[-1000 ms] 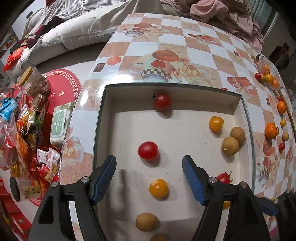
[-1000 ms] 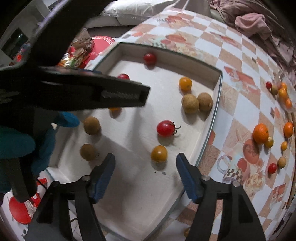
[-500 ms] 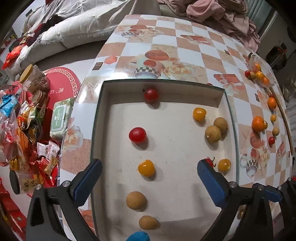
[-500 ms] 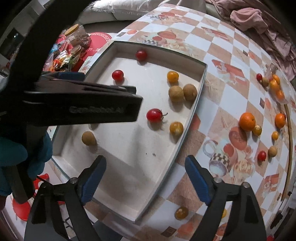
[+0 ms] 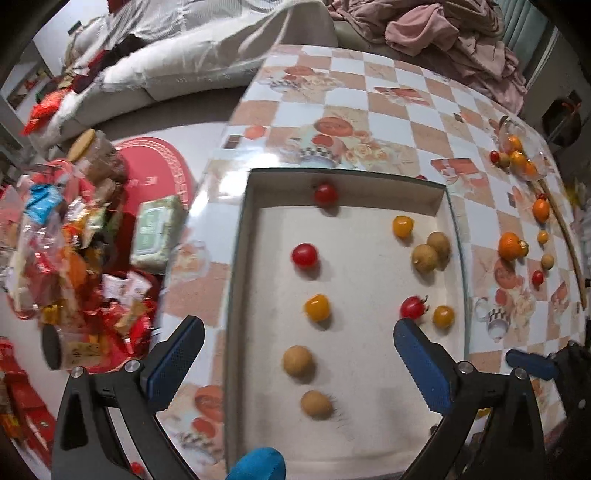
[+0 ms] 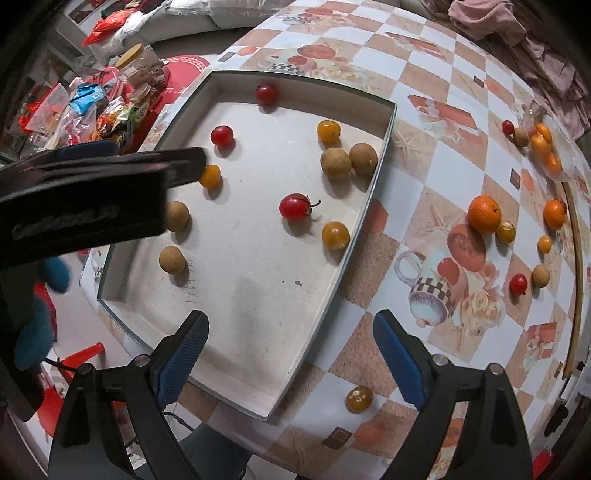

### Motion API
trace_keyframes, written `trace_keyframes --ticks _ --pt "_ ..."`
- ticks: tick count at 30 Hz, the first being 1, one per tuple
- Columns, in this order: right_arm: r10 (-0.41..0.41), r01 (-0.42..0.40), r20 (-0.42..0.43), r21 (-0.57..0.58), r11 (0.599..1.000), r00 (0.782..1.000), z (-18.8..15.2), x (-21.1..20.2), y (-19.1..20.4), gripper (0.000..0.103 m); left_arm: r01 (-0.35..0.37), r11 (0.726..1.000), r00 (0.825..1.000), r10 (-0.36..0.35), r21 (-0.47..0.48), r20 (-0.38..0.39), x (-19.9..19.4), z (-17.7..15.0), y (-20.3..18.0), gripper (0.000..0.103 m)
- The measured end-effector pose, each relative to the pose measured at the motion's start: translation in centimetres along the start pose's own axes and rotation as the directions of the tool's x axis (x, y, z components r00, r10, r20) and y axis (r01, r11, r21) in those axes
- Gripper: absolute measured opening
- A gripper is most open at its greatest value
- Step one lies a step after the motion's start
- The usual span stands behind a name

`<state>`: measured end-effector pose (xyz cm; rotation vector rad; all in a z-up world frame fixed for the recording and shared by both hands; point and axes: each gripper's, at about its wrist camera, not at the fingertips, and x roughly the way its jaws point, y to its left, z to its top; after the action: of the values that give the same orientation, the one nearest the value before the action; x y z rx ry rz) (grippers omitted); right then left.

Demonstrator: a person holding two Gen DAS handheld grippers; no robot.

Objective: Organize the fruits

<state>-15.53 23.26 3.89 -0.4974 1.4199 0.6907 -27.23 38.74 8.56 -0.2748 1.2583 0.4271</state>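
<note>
A shallow white tray (image 5: 448,236) (image 6: 380,155) lies on the checkered table. In it are red tomatoes (image 5: 305,254) (image 6: 294,206), yellow tomatoes (image 5: 317,307) (image 6: 335,235) and brown longans (image 5: 297,360) (image 6: 335,163). My left gripper (image 5: 297,363) is open and empty, high above the tray's near end. My right gripper (image 6: 290,356) is open and empty, above the tray's near right rim. Loose fruit lies on the table to the right: an orange (image 6: 484,213) (image 5: 509,245), a small red tomato (image 6: 518,283) and a yellow one (image 6: 359,398) near my right gripper.
A clear bag of fruit (image 5: 519,158) (image 6: 543,142) lies at the table's far right. Snack packets and a jar (image 5: 96,158) crowd the floor on the left. A sofa with clothes (image 5: 454,33) stands behind the table. The left gripper's body (image 6: 85,206) blocks the right view's left side.
Both grippers have drawn back and up from the tray and opened wider. A yellow tomato now lies by the red stemmed one near the tray's right wall.
</note>
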Motion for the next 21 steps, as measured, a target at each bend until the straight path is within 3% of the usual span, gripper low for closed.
trace_keyframes --ticks 6,21 --pt "-0.034 0.034 -0.011 0.004 0.999 0.999 -0.3 -0.4 -0.4 0.093 0.017 0.999 0.999 -0.018 -0.033 -0.036 -1.1 -1.1 0.9 0.103" --pt "-0.058 0.058 -0.029 0.012 0.998 0.998 -0.4 -0.8 -0.5 0.093 -0.011 1.0 0.992 0.013 0.014 -0.125 -1.7 -3.0 0.8 0.103"
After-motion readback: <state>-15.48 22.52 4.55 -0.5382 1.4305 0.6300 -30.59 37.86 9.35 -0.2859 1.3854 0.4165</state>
